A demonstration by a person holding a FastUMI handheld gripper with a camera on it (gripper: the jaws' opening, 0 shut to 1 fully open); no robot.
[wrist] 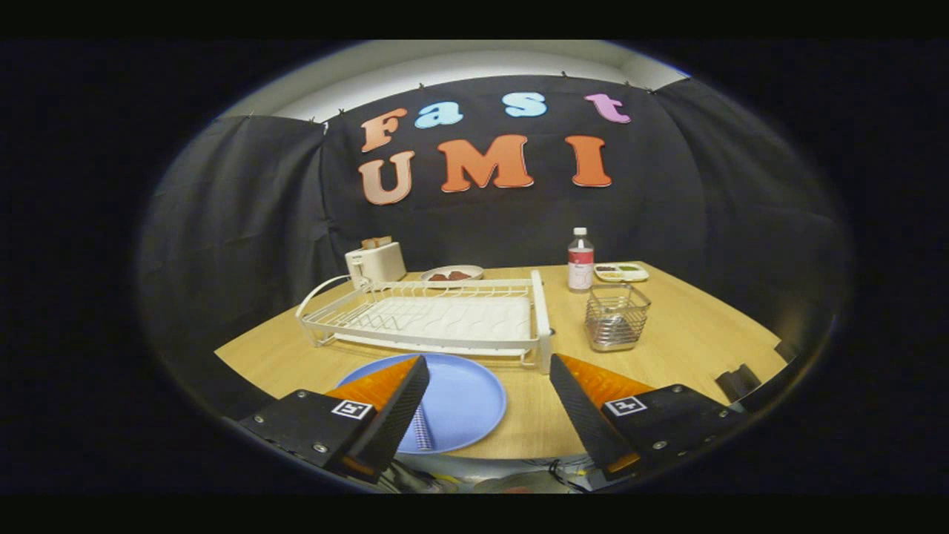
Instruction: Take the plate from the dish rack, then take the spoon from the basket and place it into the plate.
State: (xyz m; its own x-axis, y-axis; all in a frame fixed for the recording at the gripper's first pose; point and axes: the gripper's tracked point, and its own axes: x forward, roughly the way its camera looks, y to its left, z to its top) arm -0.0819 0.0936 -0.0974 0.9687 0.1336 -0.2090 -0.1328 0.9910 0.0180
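The claw (489, 371) hovers low over the near edge of the tabletop (689, 348), level and pointing at the dish rack (437, 319), fingers spread wide and holding nothing. The blue plate (460, 400) lies flat between them (spoon (421, 430) already on it). The wire basket (615, 317) stands beyond the right finger.

The gripper (489, 367) hangs over the desk (689, 341), jaws wide apart and holding nothing. A blue plate (460, 397) lies flat between them, a spoon (422, 430) on it, before the dish rack (430, 315) and wire basket (615, 317).
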